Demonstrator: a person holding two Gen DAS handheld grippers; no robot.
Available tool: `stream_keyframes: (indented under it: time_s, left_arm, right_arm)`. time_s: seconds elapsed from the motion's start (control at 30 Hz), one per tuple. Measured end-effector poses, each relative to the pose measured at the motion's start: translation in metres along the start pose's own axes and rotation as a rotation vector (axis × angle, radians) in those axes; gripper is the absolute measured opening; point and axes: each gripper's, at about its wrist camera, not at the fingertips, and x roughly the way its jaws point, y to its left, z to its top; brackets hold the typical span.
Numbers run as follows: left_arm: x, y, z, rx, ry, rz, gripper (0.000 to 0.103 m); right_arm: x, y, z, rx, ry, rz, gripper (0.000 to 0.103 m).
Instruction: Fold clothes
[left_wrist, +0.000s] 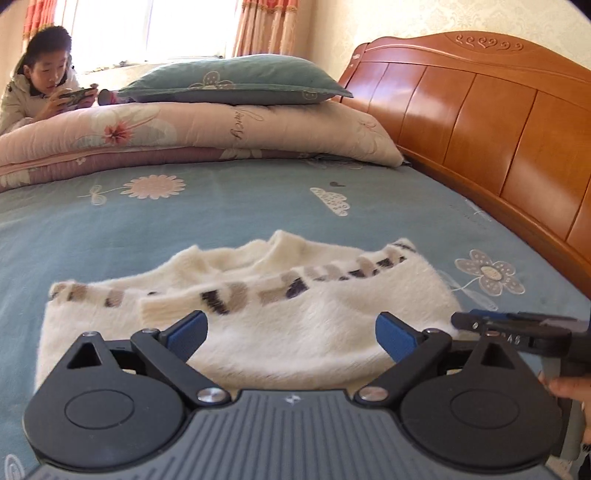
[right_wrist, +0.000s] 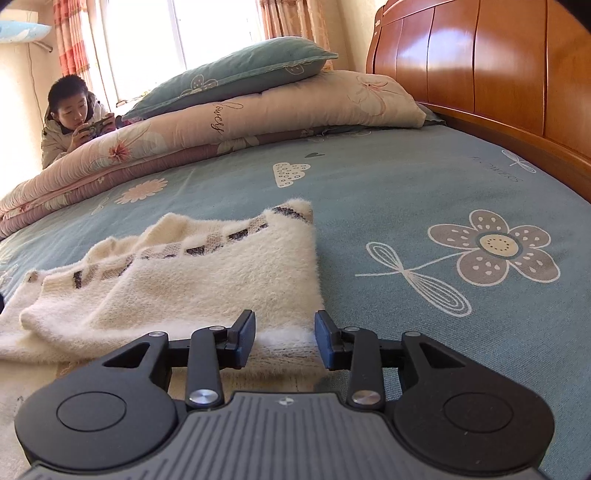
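A fluffy cream sweater (left_wrist: 280, 325) with a band of grey and dark patches lies folded on the blue flowered bed sheet (left_wrist: 221, 214). A sleeve is folded across its front. My left gripper (left_wrist: 291, 338) is open and empty, low over the sweater's near edge. My right gripper (right_wrist: 284, 339) is open, its fingers on either side of the sweater's (right_wrist: 207, 280) near right corner without holding it. The right gripper also shows at the right edge of the left wrist view (left_wrist: 517, 328).
Folded quilts (left_wrist: 192, 129) and a teal pillow (left_wrist: 236, 79) are stacked at the far side of the bed. A wooden headboard (left_wrist: 480, 122) runs along the right. A child with a phone (left_wrist: 40, 85) leans on the quilts at far left.
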Motion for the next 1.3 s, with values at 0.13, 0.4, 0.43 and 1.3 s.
stream_keyframes:
  time_s: [0.13, 0.4, 0.43, 1.3]
  left_arm:
    - [0.057, -0.026, 0.021, -0.093, 0.059, -0.172, 0.087]
    - [0.132, -0.023, -0.006, -0.15, 0.19, -0.154, 0.077]
    - [0.129, -0.019, -0.01, -0.129, 0.172, -0.164, 0.077]
    - [0.2, -0.121, 0.05, -0.129, 0.299, -0.326, 0.082]
  right_arm:
    - [-0.007, -0.011, 0.003, 0.031, 0.009, 0.046, 0.04]
    - [-0.024, -0.049, 0.006, 0.126, 0.011, 0.095, 0.042]
    - [-0.027, -0.055, 0.007, 0.148, 0.003, 0.097, 0.042]
    - [-0.028, -0.06, -0.001, 0.16, -0.008, 0.255, 0.05]
